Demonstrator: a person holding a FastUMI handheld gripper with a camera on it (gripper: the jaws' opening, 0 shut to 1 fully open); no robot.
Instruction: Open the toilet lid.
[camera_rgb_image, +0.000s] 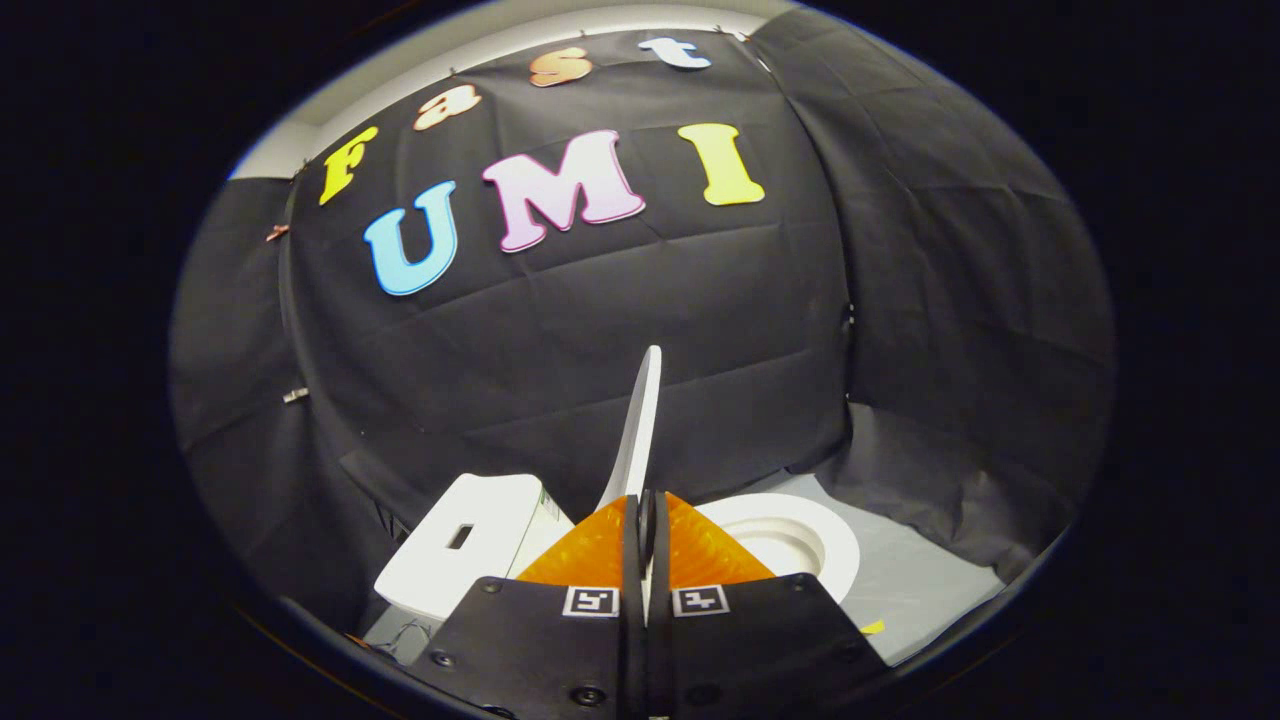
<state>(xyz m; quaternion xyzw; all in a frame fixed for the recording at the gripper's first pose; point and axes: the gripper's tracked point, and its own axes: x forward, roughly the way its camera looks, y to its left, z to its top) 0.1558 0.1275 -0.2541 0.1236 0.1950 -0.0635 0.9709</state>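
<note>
The toilet lid stands edge-on straight ahead of the gripper, raised to nearly upright. Its lower edge runs down into the narrow slot between the two fingers, which are drawn close together and appear to pinch it from both sides. Just beyond the fingers on the right lies the seat ring, flat and uncovered, with the bowl opening inside it. To the left of the fingers sits the tank, a dark slot in its top. All of it rests on a pale floor sheet. The lift looks almost finished. I judge the next move to be tipping the lid past vertical so it rests back, then parting the fingers to release it.
</note>
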